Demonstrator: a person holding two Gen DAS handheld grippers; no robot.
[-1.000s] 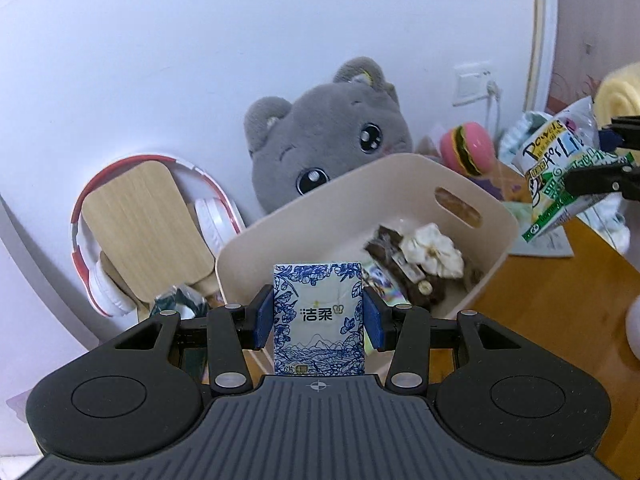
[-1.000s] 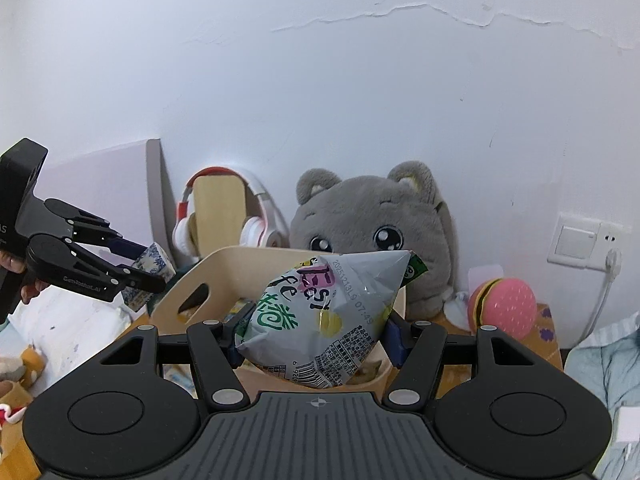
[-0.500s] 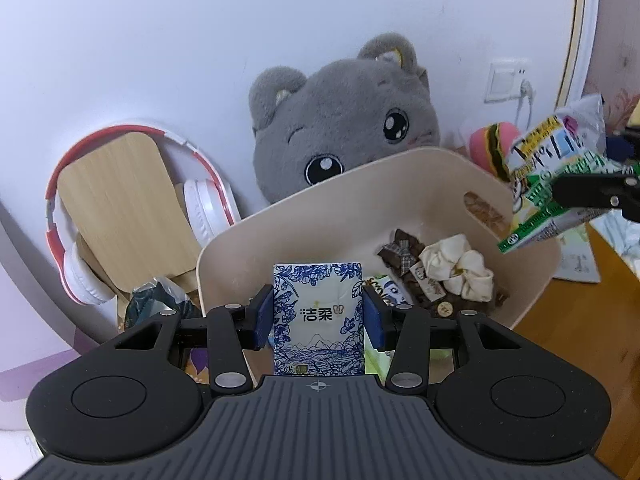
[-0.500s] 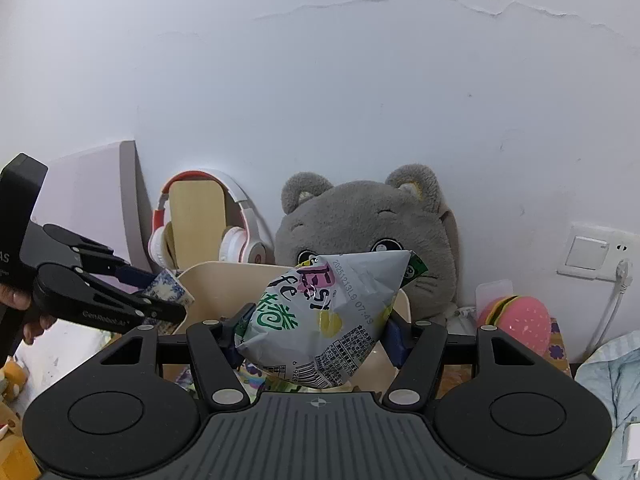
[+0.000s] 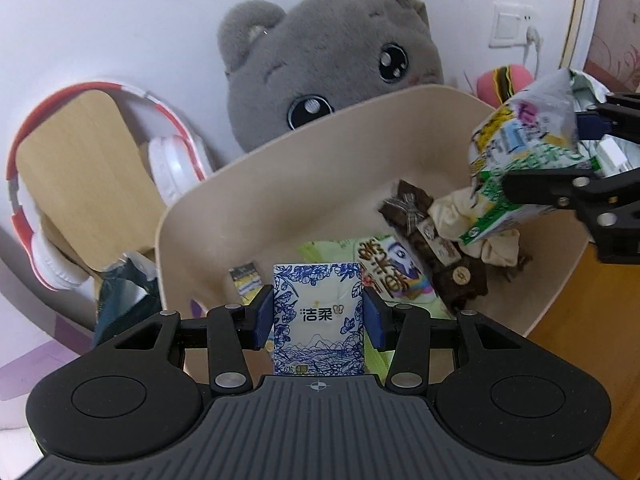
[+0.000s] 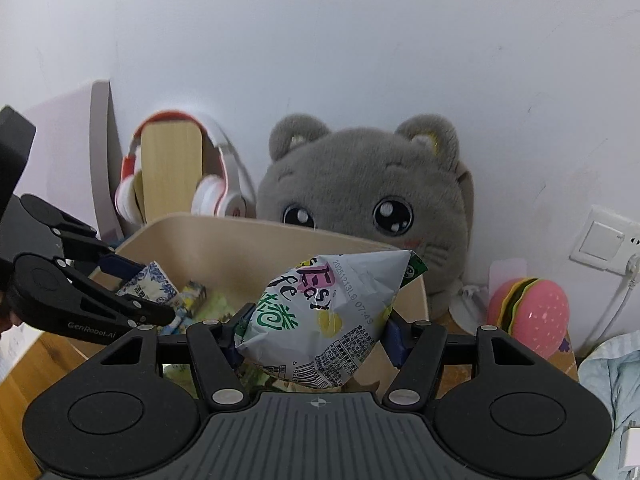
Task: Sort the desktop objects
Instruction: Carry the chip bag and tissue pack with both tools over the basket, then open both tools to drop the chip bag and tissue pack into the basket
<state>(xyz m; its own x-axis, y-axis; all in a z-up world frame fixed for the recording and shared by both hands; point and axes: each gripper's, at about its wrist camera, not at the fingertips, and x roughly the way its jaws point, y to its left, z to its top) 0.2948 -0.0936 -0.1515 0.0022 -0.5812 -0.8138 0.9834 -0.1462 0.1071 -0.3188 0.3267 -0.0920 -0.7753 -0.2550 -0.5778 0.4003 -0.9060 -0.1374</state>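
Both grippers hang over the bin (image 5: 280, 184), left (image 5: 318, 317) clamping a tissue pack (image 5: 319, 320), right (image 6: 316, 330) a snack bag (image 6: 332, 316).

bin (image 6: 224, 236) rim hides plush cat's (image 6: 360, 200) lower face; headphones (image 5: 172, 160) blurred.

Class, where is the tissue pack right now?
The tissue pack is clamped upright in the left tool, low in the left wrist view, over the near edge of the beige bin, left of the snack bag.
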